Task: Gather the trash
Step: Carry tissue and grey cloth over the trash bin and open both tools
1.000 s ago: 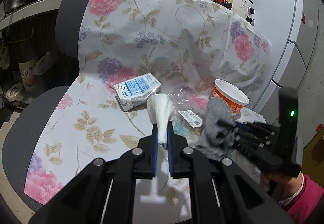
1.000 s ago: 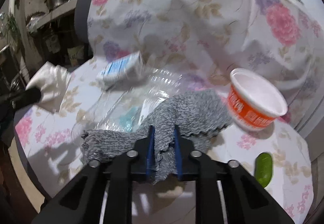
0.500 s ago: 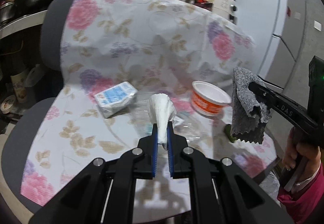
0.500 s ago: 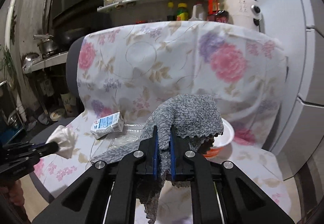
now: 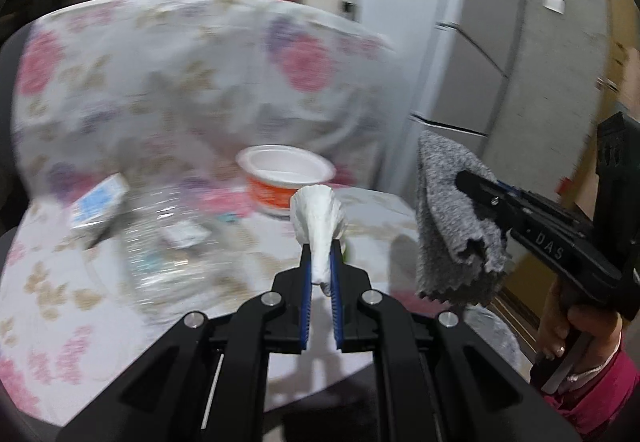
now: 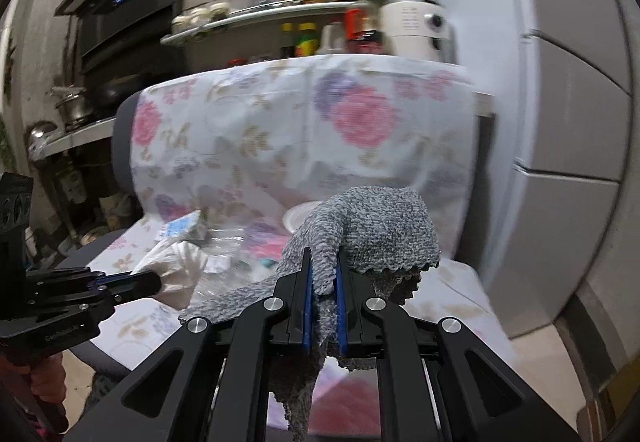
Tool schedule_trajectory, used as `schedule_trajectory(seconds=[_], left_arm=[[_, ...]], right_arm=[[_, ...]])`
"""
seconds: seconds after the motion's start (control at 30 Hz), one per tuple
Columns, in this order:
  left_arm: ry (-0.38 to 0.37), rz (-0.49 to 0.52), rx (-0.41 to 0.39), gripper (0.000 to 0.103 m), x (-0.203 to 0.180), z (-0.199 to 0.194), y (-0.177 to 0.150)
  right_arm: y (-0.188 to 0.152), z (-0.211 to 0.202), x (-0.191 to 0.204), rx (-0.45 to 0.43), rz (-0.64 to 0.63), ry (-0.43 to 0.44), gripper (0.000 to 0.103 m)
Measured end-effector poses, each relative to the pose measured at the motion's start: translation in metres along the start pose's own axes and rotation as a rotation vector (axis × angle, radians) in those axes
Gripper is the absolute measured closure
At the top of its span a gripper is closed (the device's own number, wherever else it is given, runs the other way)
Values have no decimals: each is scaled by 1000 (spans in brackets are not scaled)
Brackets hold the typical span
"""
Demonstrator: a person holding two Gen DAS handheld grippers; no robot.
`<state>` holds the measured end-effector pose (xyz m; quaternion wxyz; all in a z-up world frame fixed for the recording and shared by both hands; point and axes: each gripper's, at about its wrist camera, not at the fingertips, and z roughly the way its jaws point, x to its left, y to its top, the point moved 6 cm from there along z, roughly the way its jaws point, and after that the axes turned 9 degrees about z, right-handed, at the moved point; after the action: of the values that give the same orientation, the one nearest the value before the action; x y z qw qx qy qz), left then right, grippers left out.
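While a second ago both grippers were low over the flower-printed cloth covering the chair (image 5: 168,90), they are now lifted away from it and carried toward the right, where the grey refrigerator (image 5: 500,42) fills more of the view. The left gripper (image 5: 320,262) stays clenched on the crumpled white paper tissue (image 5: 318,218), and the right gripper (image 6: 323,274) stays clenched on the grey knitted rag (image 6: 372,226), which now hangs free in the air. I judge that two pieces are collected and are on the way to a bin, which I cannot see. On the seat remain the orange and white plastic cup (image 5: 285,178), the small blue and white carton (image 5: 98,204) and the clear plastic wrapper (image 5: 160,250).
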<state>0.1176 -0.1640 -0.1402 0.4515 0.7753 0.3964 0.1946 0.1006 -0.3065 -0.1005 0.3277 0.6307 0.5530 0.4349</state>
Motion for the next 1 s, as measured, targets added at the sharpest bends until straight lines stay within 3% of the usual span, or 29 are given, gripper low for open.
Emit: schedule_trajectory(seconds=[0.37,0.63,0.83,1.0], left_arm=[[-286,177,-11,97,-146,57,13],[-438,250,10,96,-240,90,-6],[-495,289,47,96,-289,110,-28],[-532,335,99,96,-319,127,-43]], right_arm=[[-45,-87,-130,-23,107,-318,93],[-94,-135,-205,-3,179,-515,92],[-123,-147,-238,6,216,-568,92],[-155,-140,-266,84,291,-562,91]])
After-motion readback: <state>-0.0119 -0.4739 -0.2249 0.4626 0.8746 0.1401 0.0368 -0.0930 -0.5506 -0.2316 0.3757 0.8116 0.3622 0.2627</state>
